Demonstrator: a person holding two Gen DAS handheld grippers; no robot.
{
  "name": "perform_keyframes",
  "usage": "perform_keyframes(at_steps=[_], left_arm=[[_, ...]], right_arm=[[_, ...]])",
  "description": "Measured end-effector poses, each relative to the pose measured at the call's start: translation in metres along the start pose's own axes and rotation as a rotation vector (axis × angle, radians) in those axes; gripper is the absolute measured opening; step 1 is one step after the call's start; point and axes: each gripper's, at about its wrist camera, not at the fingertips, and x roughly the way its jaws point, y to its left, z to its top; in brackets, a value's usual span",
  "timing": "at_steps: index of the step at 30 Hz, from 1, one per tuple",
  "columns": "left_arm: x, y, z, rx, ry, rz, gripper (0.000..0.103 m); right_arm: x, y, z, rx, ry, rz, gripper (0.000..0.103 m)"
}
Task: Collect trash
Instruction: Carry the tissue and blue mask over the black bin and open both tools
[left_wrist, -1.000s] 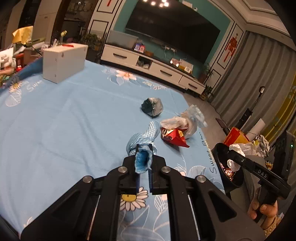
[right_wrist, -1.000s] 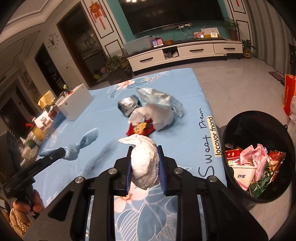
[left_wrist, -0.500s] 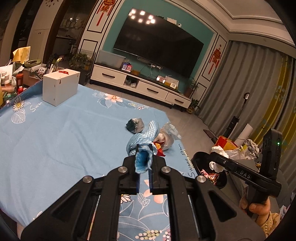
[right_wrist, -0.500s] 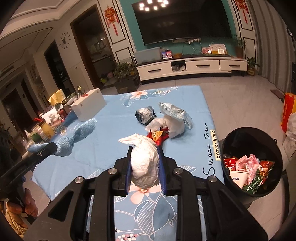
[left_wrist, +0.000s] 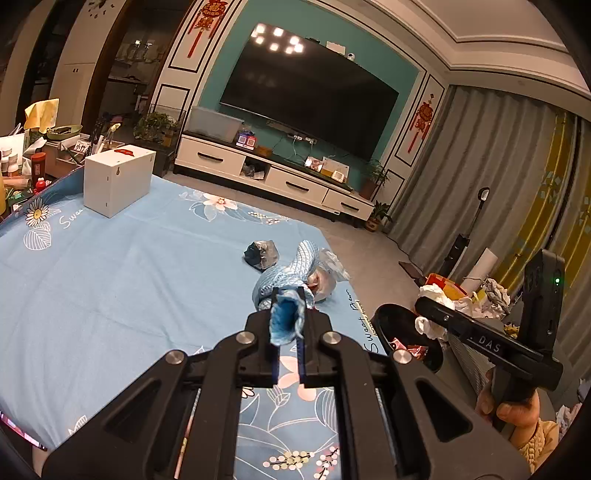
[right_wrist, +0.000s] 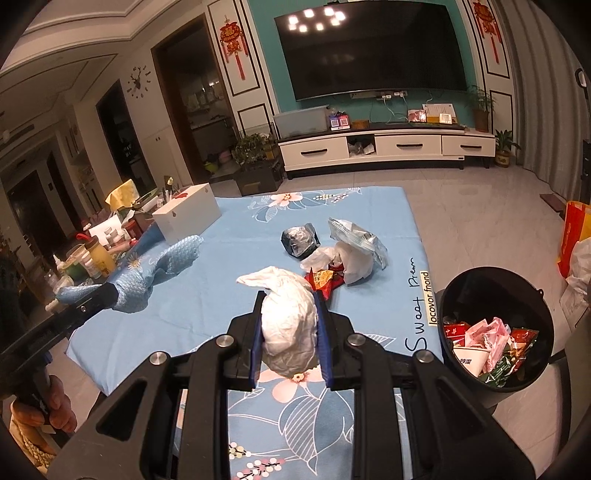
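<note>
I count two pieces of trash in my claws: my right gripper is clamped on a crumpled white plastic wad, which bulges out between both pads, and my left gripper is pinched tight on a twisted blue wrapper whose free end sticks up and away toward 12 o'clock. In the right wrist view the same blue wrapper hangs at about 9 o'clock, lifted above the blue floral sheet. On that sheet, past the white wad at roughly 1 o'clock, lies one loose heap where I can make out four pieces: a dark silvery foil ball apart at the back, a clear crinkled bag, a white bag beneath it, and a red snack packet touching the white bag's near side. One black bin stands on the floor just beside the sheet's right edge, at 3 o'clock, holding a mix of wrappers and a paper cup; I cannot count them reliably. One white box sits at the sheet's far left corner, near 10 o'clock, well apart from the heap.
</note>
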Motion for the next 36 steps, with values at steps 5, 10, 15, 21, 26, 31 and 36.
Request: perform_keyframes(at_steps=[5,10,15,21,26,31,36], left_arm=[[0.0,0.001,-0.001,0.001,0.002,-0.005,0.008],[0.004,-0.001,-0.002,0.002,0.014,-0.011,0.008],[0.008,-0.006,-0.002,0.014,0.024,-0.02,0.008],[0.018,-0.017,-0.002,0.042,0.042,-0.037,0.008],[0.031,-0.032,-0.002,0.073,0.057,-0.057,0.008],[0.043,-0.044,-0.004,0.091,0.077,-0.077,0.008],[0.05,-0.051,-0.006,0.107,0.09,-0.09,0.008]], right_arm=[[-0.004,0.002,0.001,-0.003,-0.01,-0.002,0.025],[-0.006,0.001,0.001,-0.002,-0.011,-0.002,0.025],[-0.007,0.001,0.001,0.0,-0.011,-0.005,0.025],[-0.009,-0.006,0.001,0.008,-0.011,-0.017,0.025],[-0.01,-0.015,0.002,0.022,-0.015,-0.041,0.025],[-0.016,-0.031,0.002,0.04,-0.021,-0.079,0.025],[-0.021,-0.045,0.001,0.06,-0.026,-0.112,0.025]])
